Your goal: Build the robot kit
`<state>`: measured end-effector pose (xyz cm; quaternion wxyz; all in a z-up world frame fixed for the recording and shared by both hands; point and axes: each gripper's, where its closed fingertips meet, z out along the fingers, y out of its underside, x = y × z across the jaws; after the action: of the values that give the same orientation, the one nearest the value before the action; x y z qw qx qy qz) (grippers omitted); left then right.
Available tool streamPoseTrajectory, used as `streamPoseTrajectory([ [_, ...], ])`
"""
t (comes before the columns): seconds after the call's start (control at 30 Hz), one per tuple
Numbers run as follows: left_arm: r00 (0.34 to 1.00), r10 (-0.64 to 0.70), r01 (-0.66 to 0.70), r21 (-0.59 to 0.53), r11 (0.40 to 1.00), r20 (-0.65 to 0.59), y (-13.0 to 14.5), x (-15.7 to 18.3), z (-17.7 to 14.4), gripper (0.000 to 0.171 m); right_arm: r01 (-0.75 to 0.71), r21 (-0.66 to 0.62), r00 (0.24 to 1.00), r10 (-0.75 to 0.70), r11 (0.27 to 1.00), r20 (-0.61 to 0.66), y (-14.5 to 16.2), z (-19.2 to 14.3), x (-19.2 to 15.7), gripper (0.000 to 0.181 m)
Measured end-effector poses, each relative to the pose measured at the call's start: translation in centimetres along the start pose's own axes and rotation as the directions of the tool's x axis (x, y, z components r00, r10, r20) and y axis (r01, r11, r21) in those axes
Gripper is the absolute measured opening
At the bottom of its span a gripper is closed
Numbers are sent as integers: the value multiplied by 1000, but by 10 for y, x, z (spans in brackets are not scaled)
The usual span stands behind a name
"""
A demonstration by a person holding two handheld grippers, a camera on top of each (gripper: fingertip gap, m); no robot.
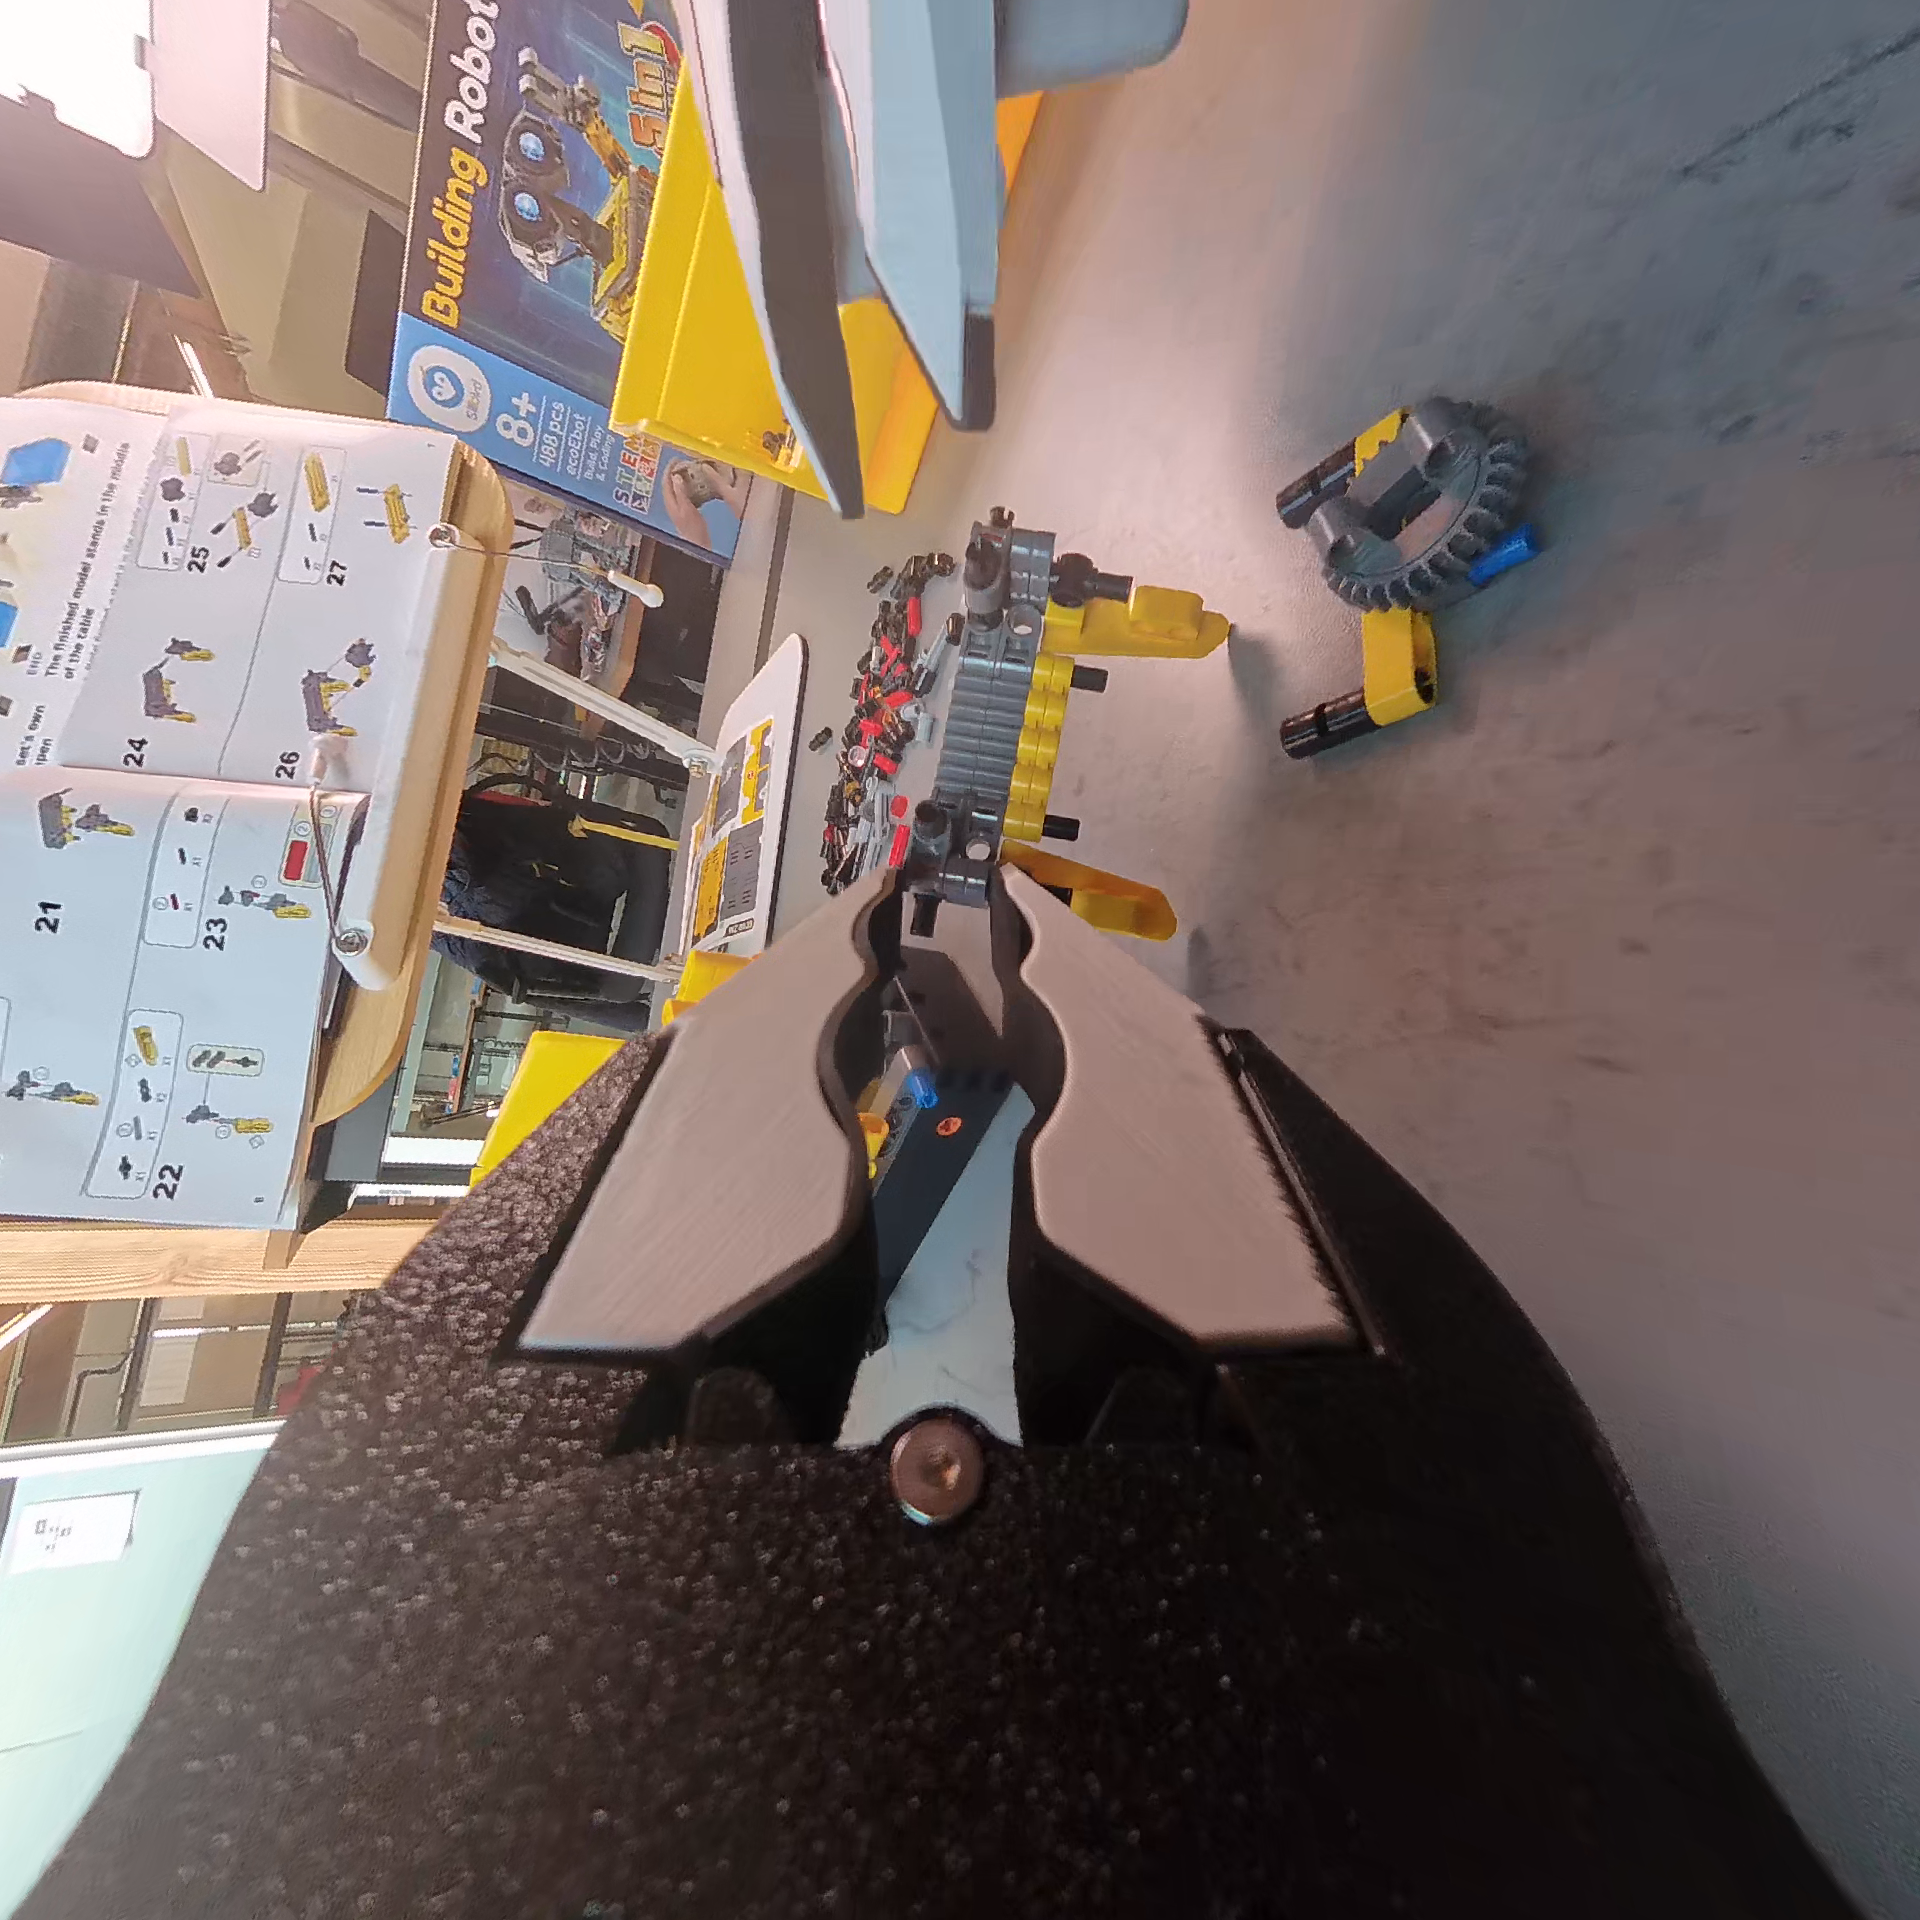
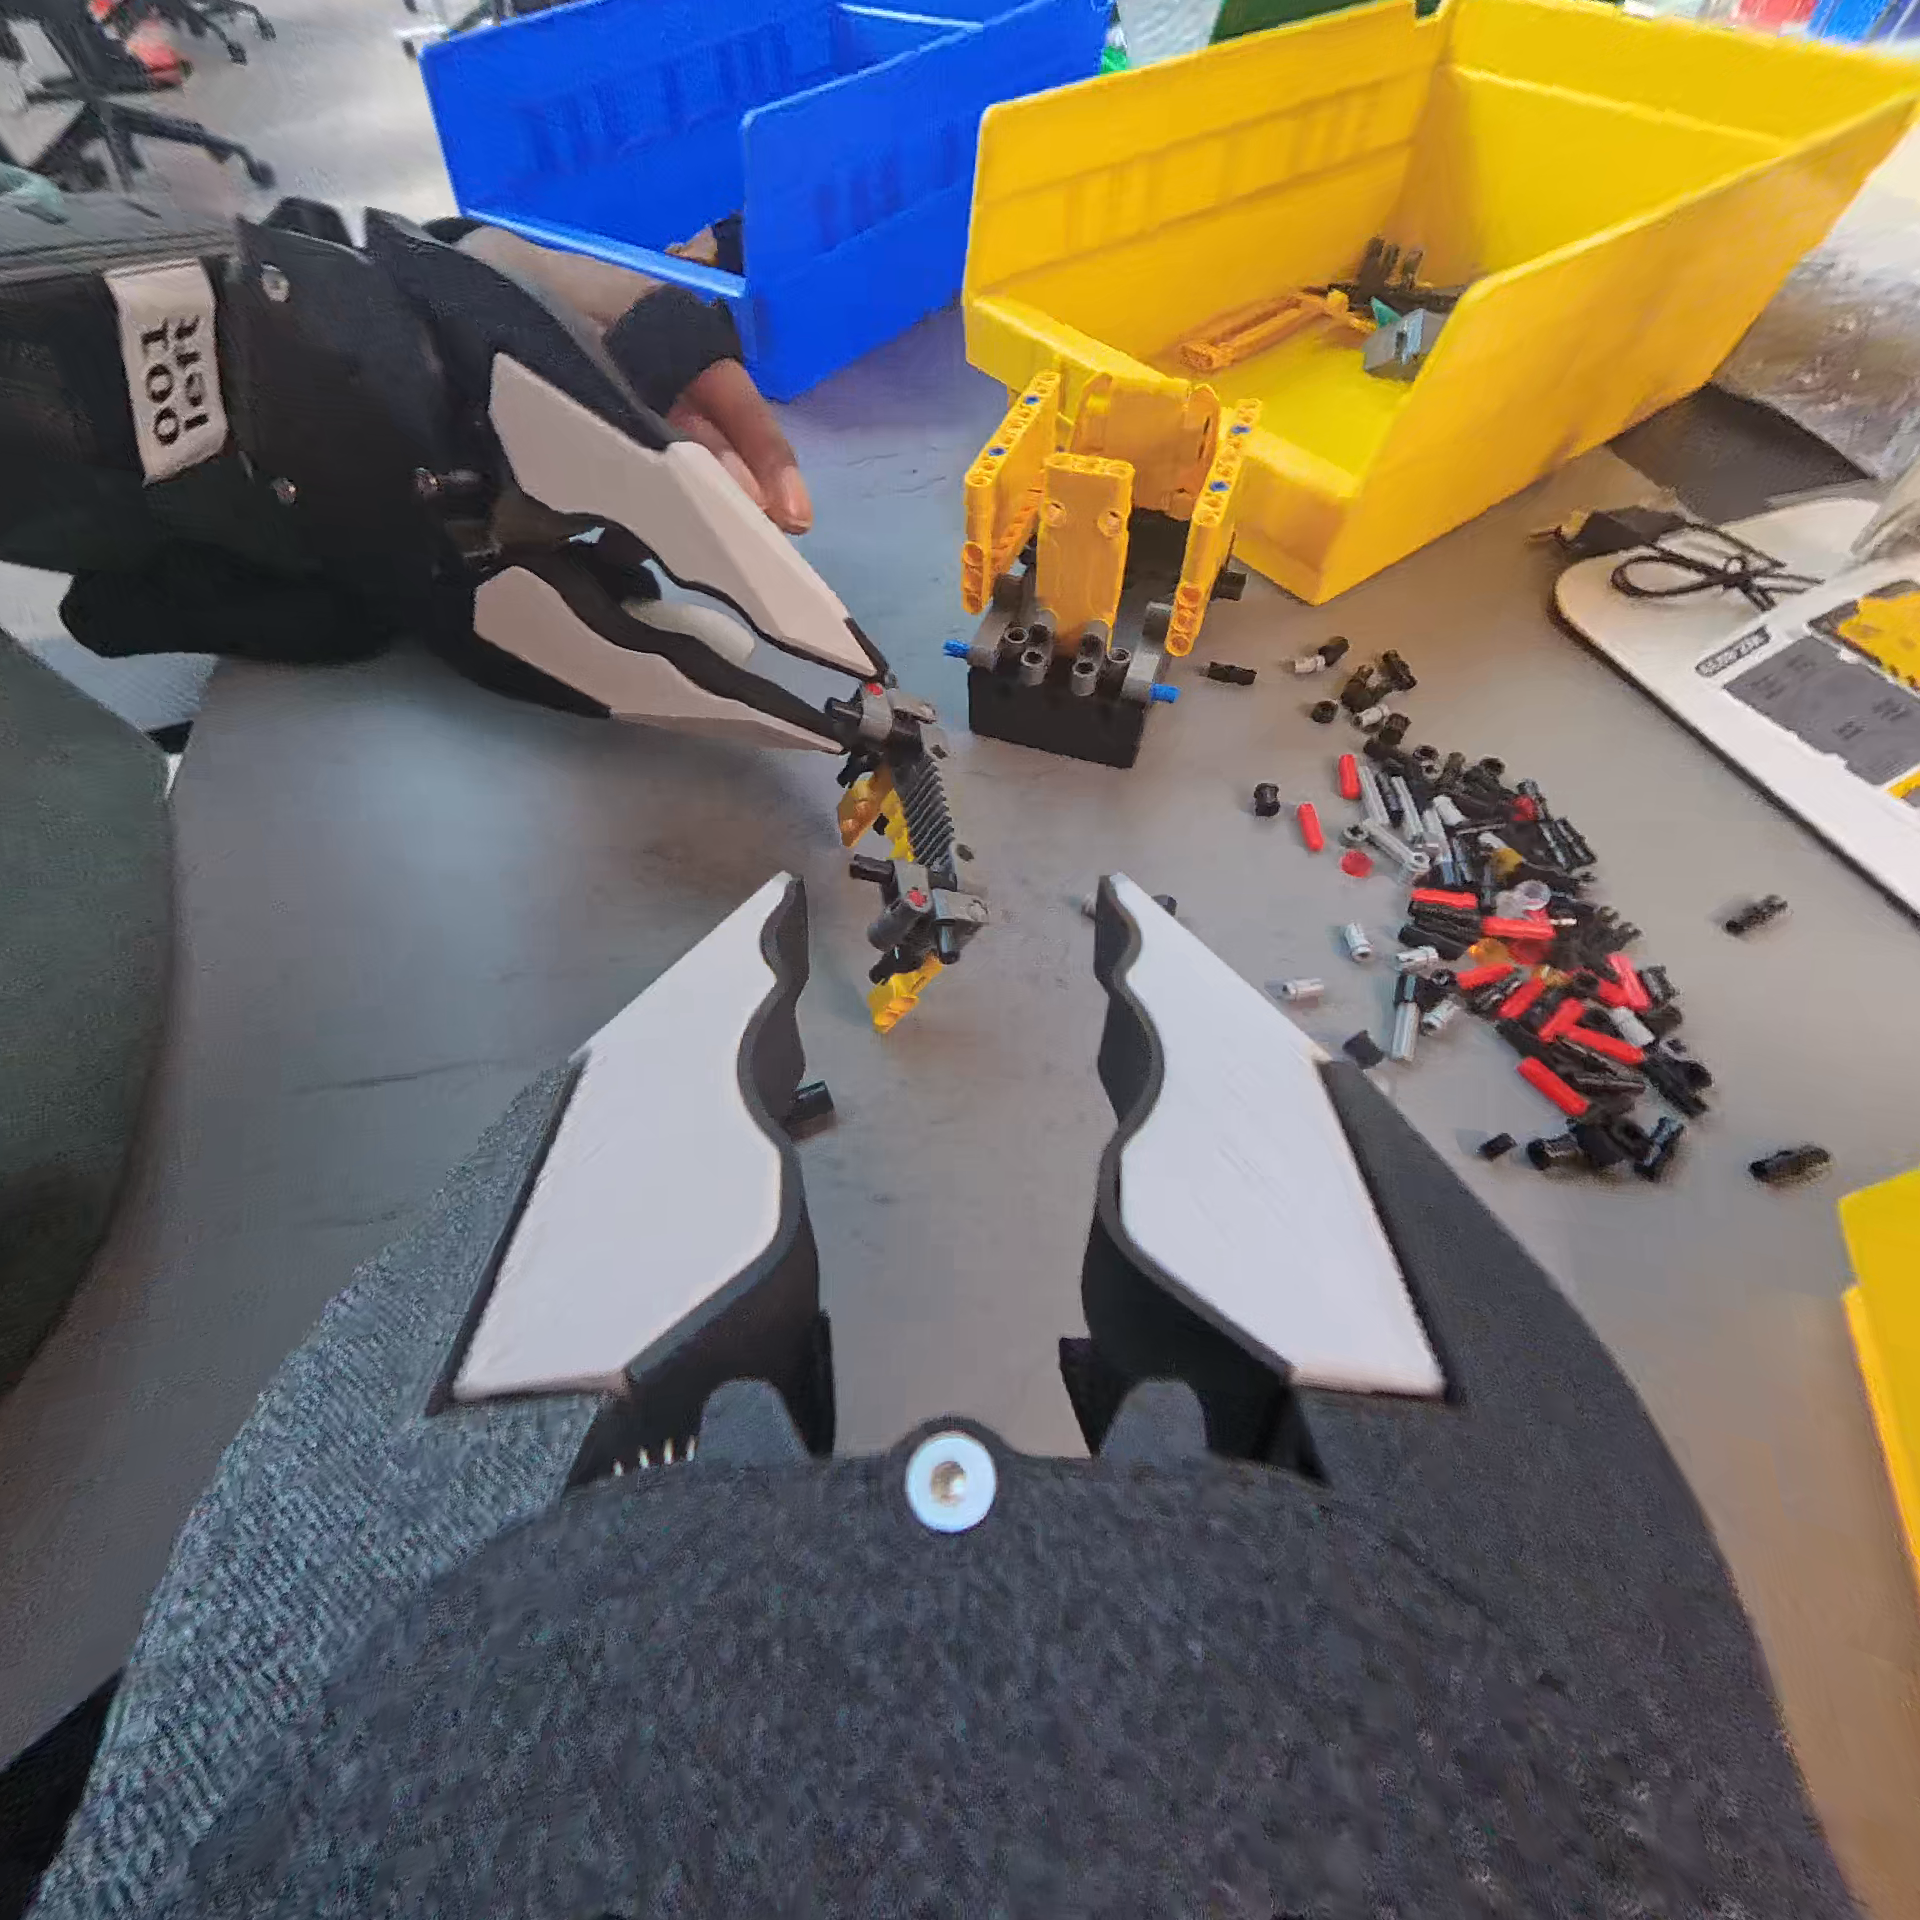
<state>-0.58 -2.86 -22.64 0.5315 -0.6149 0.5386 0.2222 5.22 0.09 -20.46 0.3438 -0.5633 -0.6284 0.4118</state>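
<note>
Your left tool [image 2: 862,717] is pinching one end of a grey-and-yellow brick assembly [image 2: 914,852], whose long axis is running from those tips toward your right tool [image 2: 951,904], its far end hanging just above the grey table [image 2: 416,935]. Your right tool is hovering with its fingers spread wide and nothing between them, just short of that free end. Beyond the assembly a yellow-and-black model [image 2: 1091,582] is standing in front of a yellow bin [image 2: 1351,260], a pile of small pins [image 2: 1507,935] is lying to its right, and the printed kit box [image 1: 540,260] and open instruction booklet [image 1: 187,779] are carrying writing, both cut off at the frame edge.
</note>
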Motion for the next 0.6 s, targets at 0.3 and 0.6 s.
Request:
streamPoseTrajectory([
  [0.3,1000,-5,5,34,999,10,-7,-1,-4,16,75,-135,997,-72,988,26,25,28,-8,28],
  [0.6,784,-525,588,124,799,-331,-18,-11,-20,40,151,-12,986,-150,988,68,8,22,-23,28],
])
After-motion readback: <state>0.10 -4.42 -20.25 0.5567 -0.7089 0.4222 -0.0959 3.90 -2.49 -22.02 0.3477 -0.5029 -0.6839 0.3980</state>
